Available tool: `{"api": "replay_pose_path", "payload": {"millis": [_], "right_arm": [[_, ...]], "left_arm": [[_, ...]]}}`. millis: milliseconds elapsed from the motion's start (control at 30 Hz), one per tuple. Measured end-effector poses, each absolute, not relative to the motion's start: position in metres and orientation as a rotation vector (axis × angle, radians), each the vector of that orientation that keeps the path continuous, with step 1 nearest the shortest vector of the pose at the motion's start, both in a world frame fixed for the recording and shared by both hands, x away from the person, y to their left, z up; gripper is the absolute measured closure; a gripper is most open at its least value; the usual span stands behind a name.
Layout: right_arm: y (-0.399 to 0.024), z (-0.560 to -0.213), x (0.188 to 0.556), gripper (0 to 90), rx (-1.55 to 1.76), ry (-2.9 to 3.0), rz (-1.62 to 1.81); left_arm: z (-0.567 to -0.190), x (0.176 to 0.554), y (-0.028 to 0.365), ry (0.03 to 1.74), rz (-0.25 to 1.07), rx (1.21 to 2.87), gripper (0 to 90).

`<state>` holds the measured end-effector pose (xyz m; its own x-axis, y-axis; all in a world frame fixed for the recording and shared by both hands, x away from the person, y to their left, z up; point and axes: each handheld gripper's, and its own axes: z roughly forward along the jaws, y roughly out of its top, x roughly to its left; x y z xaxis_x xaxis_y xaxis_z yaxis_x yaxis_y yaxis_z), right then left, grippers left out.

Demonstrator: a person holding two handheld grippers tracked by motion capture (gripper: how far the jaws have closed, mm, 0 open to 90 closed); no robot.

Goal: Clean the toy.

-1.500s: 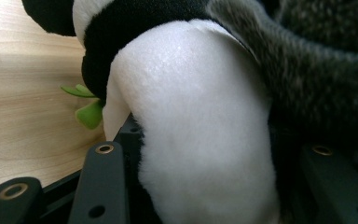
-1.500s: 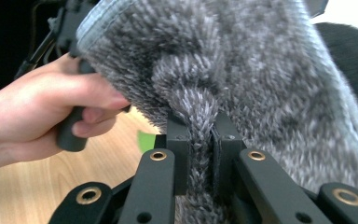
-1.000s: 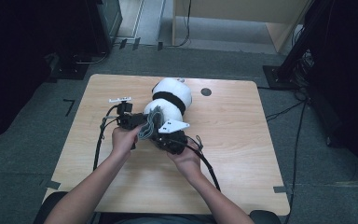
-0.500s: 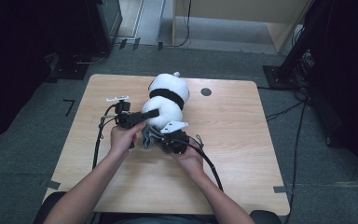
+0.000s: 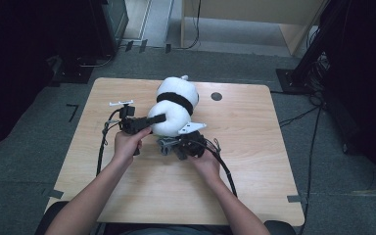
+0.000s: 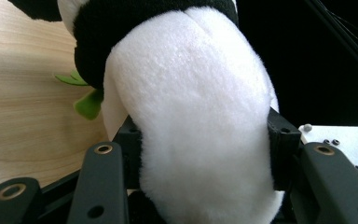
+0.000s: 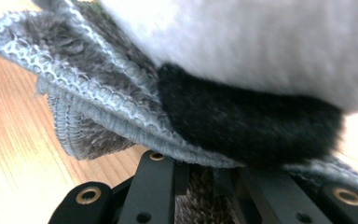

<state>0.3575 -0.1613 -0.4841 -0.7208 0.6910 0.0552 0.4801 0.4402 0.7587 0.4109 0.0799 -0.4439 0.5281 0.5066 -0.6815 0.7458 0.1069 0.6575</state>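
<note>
We saw a plush toy [image 6: 191, 121] of soft fuzzy pile, a coarse grey looped-terry cloth [image 7: 88, 88], and a matt wood-grain table [image 5: 254, 147].

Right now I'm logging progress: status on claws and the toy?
Left claw clamped on plush panda. Right claw shut on grey cloth under it. Nothing in the way.

The plush panda [image 5: 175, 107] blocks the middle of the table [image 5: 254, 161], toward its far edge. Both side edges and the near edge leave open passage.

Even overhead light on the table [image 5: 254, 186], dark surroundings; the gripper views are close and blurred.
</note>
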Motion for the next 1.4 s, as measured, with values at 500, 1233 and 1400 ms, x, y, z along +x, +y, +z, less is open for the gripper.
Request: {"api": "replay_pose_path", "payload": {"millis": [500,1233,1400], "right_arm": [[-0.193,-0.473,0.367,81.8,1.125,2.365,1.126],[-0.252,-0.437,0.373,80.9,1.310,2.192,1.283],[-0.259,-0.428,0.370,80.8,1.318,2.172,1.301]], "left_arm": [[-0.445,0.415,0.089,1.106,-0.256,1.547,47.0],[-0.446,0.418,0.098,1.095,-0.201,1.601,47.0],[-0.445,0.418,0.099,1.088,-0.172,1.609,47.1]]}}
